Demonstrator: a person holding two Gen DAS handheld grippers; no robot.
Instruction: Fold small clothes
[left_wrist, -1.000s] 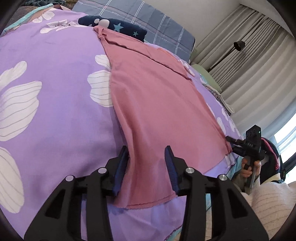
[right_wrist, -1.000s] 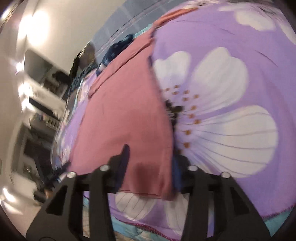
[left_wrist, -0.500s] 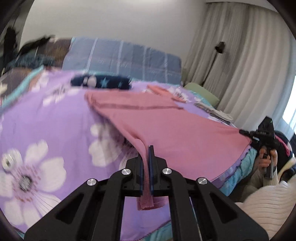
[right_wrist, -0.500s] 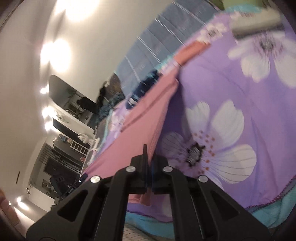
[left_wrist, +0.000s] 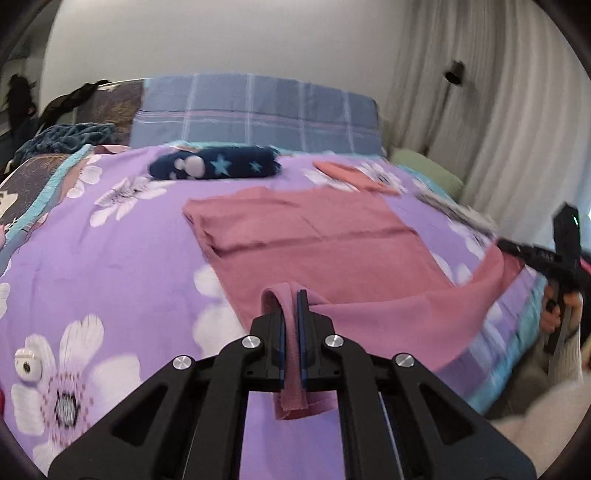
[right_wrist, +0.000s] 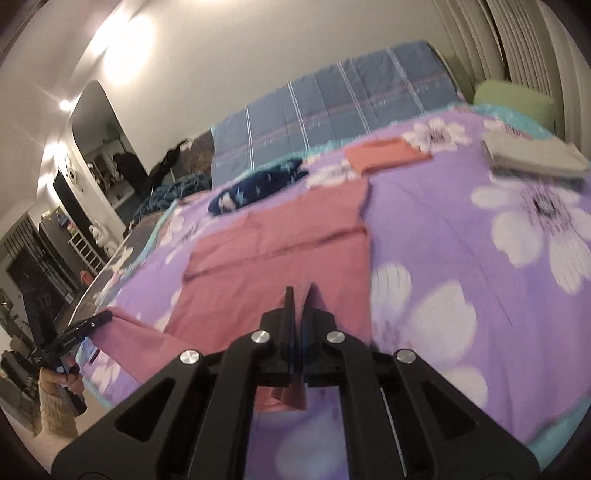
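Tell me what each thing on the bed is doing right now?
pink garment: near edge lifted, far part flat on bed.
left gripper: shut on pink garment.
right gripper: shut on pink garment.
navy star cloth: bunched up.
orange cloth: folded flat.
grey-white cloth: folded.

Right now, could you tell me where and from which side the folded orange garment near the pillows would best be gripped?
Grip the folded orange garment by its near edge, coming from the foot of the bed. It lies flat on the purple bedspread, so its edges are likely the only pinchable part, though blur hides which one is the fold. Both grippers are occupied, clamping the pink garment.
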